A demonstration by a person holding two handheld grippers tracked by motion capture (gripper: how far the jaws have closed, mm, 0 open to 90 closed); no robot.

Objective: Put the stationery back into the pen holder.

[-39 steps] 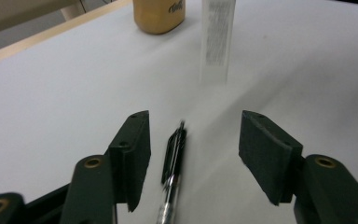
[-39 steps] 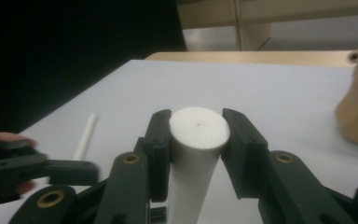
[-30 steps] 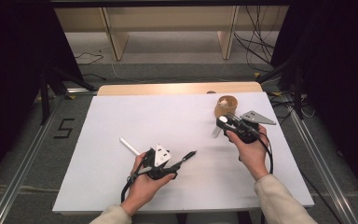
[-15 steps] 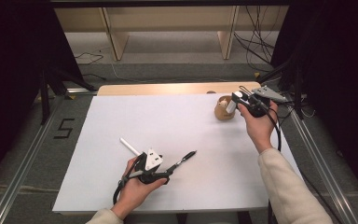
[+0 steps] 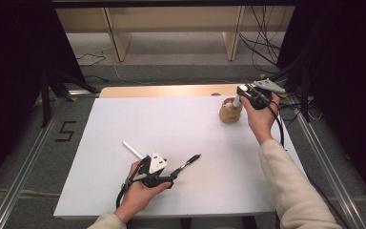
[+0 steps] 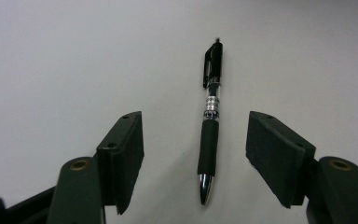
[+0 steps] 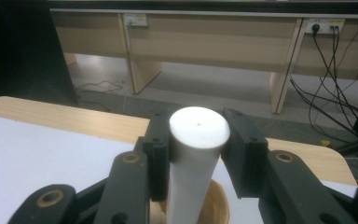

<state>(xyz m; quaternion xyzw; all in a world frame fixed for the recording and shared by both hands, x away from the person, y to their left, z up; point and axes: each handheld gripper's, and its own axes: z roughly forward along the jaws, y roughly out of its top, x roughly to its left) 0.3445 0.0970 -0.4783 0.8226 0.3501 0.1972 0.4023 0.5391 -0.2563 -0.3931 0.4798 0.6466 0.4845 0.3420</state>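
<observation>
High view: white board (image 5: 171, 129) laid on wooden table (image 5: 162, 90). Left gripper (image 5: 174, 177) held low near front edge, black pen (image 5: 188, 162) just ahead, white stick (image 5: 133, 150) beside it. Right gripper (image 5: 240, 95) held over wooden cup (image 5: 229, 113) at far right edge; open board between.

Left gripper view: jaws seen apart, pen lying between them, untouched; bare board all around.

Right gripper view: jaws clamped on white rod (image 7: 193, 154), lower end inside cup (image 7: 216, 205). Table edge, shelving (image 7: 205, 42), cables (image 7: 331, 60) noted beyond.
</observation>
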